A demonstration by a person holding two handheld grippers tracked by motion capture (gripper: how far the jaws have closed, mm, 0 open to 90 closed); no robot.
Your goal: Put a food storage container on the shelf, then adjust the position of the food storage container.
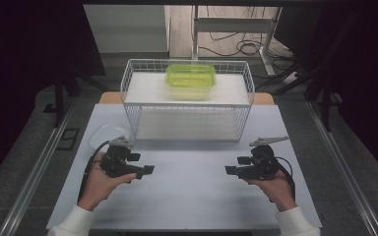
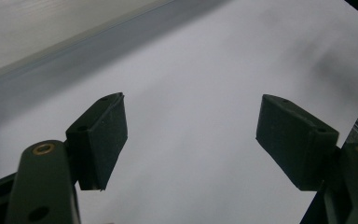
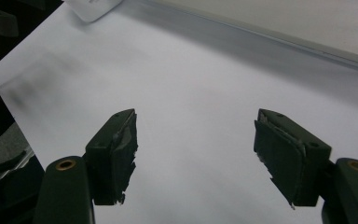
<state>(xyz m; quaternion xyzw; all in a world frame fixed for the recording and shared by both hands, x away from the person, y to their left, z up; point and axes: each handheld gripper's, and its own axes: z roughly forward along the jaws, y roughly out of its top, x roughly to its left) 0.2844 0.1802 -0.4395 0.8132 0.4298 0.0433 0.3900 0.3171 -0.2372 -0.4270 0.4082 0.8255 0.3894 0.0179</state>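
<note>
White bench (image 1: 187, 196), high view: wire basket (image 1: 187, 101) at far middle, green-lidded container (image 1: 190, 78) on its top shelf. Clear lid (image 1: 104, 135) left of basket. Left gripper (image 1: 140, 164), right gripper (image 1: 234, 165) near side of basket, well apart. Left gripper view: jaws wide apart, empty. Right gripper view: same.

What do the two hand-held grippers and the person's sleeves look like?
Both the left gripper and the right gripper are black, with blocky black jaw pads, a grey three-cornered plate on top and a trailing black cable. The sleeves are white.
</note>
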